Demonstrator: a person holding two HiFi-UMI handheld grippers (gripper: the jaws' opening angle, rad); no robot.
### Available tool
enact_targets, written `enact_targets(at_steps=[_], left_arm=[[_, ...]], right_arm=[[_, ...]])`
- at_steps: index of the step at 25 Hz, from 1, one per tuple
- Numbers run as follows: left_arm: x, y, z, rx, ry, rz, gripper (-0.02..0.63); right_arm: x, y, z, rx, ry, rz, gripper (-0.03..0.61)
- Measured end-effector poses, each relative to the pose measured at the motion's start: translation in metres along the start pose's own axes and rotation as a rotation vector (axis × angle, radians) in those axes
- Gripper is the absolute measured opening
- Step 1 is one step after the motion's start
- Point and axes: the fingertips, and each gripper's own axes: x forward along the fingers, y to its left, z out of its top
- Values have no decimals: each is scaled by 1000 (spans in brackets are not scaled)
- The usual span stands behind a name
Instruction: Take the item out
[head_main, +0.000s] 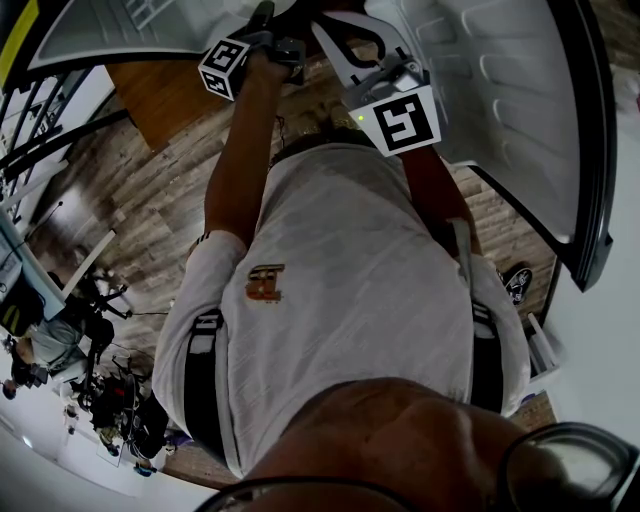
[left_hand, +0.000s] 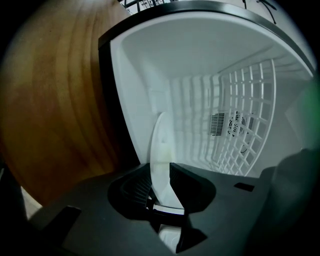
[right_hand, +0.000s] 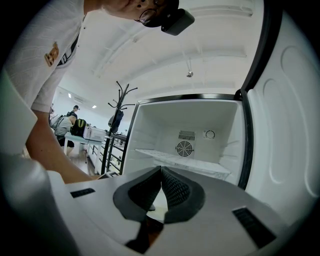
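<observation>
A white plate (left_hand: 161, 150) stands on edge inside the white fridge compartment (left_hand: 195, 65), seen nearly edge-on in the left gripper view. My left gripper (left_hand: 159, 187) is shut on its lower rim, one dark pad on each side. In the right gripper view my right gripper (right_hand: 161, 170) is shut with nothing between its tips, and it points at the open fridge from outside. In the head view both marker cubes, the left one (head_main: 225, 65) and the right one (head_main: 400, 118), are raised toward the fridge, and both sets of jaws are hidden there.
A white wire rack (left_hand: 250, 115) and a fan vent (left_hand: 220, 124) line the compartment's right side. A wooden panel (left_hand: 55, 100) borders it on the left. The right gripper view shows a shelf (right_hand: 185, 162), the open door (right_hand: 285, 125), a coat stand (right_hand: 120, 100) and seated people (right_hand: 62, 125) at far left.
</observation>
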Motion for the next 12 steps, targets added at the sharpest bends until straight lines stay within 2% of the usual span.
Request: enact_targets(at_steps=[8,12], left_arm=[[-1,2,-3,24,-3,31,41],[-1,3,-1,27,-6,13,37]], right_arm=[[-2,-4,2,3,8,1,34],[0,-3,-2,0,12,4,34]])
